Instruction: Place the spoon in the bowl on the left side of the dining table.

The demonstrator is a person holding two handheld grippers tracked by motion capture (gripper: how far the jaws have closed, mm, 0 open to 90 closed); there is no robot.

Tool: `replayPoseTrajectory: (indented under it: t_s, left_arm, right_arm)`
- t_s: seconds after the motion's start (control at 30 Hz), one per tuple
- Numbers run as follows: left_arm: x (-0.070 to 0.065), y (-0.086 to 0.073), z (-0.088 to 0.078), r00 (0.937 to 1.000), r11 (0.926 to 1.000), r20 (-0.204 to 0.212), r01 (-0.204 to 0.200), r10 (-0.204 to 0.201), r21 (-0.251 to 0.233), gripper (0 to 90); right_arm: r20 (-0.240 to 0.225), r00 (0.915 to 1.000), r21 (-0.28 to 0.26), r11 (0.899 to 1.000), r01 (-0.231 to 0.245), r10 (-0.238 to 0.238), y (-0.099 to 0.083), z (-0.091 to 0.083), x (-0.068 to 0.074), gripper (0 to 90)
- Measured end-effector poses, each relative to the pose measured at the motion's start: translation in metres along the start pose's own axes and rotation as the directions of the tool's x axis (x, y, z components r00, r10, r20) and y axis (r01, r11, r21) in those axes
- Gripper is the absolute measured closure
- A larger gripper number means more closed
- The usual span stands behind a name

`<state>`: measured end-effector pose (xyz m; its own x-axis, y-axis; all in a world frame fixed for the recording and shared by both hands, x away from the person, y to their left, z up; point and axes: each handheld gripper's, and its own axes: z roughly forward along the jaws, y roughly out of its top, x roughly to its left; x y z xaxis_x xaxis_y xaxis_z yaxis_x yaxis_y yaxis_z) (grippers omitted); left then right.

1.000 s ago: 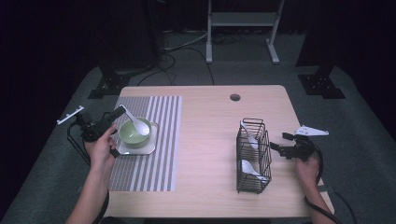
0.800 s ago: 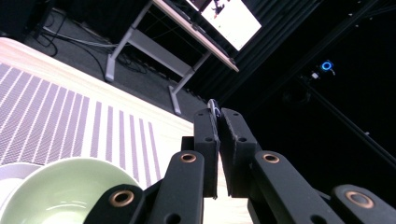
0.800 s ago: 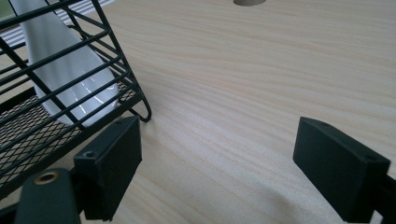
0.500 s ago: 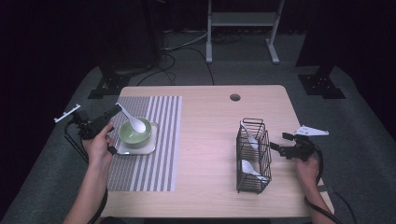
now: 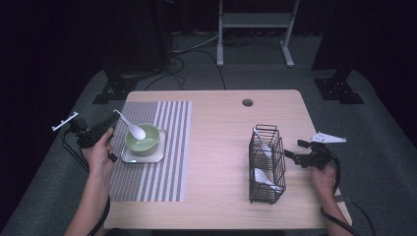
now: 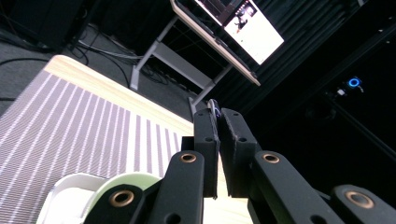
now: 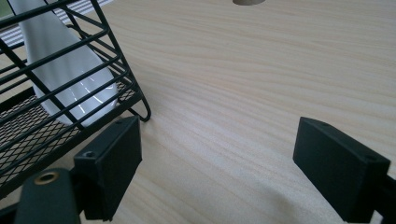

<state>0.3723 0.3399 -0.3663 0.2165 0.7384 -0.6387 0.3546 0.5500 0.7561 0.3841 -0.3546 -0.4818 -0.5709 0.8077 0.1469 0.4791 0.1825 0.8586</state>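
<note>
Currently the left gripper (image 5: 112,127) sits at the left edge of the striped placemat (image 5: 162,147), jaws clamped on the handle of a white ceramic spoon (image 5: 131,127). Spoon is lifted, handle tilted up toward the gripper, bowl end hanging over the green bowl (image 5: 142,140); can't tell from the high view whether it touches the rim. Green bowl sits on a small white square tray (image 5: 158,156), which lies on the placemat. Left gripper view: the two jaws are nearly together with a thin sliver of the spoon handle (image 6: 214,106) pinched between them, green bowl rim (image 6: 119,181) and tray corner (image 6: 63,193) below, placemat stripes (image 6: 70,126) beyond.

Right gripper (image 5: 292,156) rests low over the wooden table (image 5: 216,128), just right of the black wire rack (image 5: 265,164). Its jaws stand wide apart with only bare tabletop between them. Right gripper view: left jaw sits just beside the rack's foot (image 7: 142,112), not clearly touching it.

Rack holds two more white spoons, one upright at the far end (image 5: 262,142) and one lying lower at the near end (image 5: 264,178). One of these shows close up through the wires (image 7: 60,60) in the right gripper view.

Round cable hole (image 5: 247,103) in the table near the far edge.
</note>
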Motion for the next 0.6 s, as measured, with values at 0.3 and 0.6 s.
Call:
replayPoseTrajectory:
  t_s: [0.3,0.6]
  left_arm:
    - [0.013,-0.002,0.001,0.9990,0.9993,-0.032,0.031,-0.031,-0.022,85.7]
    - [0.023,-0.003,0.003,0.9973,0.9983,-0.053,0.049,-0.051,-0.031,85.7]
  right_arm:
    - [0.000,1.0000,0.001,1.000,0.000,0.000,0.000,0.000,0.000,14.3]
    - [0.001,1.0000,0.001,1.000,0.000,0.000,0.000,0.000,0.000,14.2]
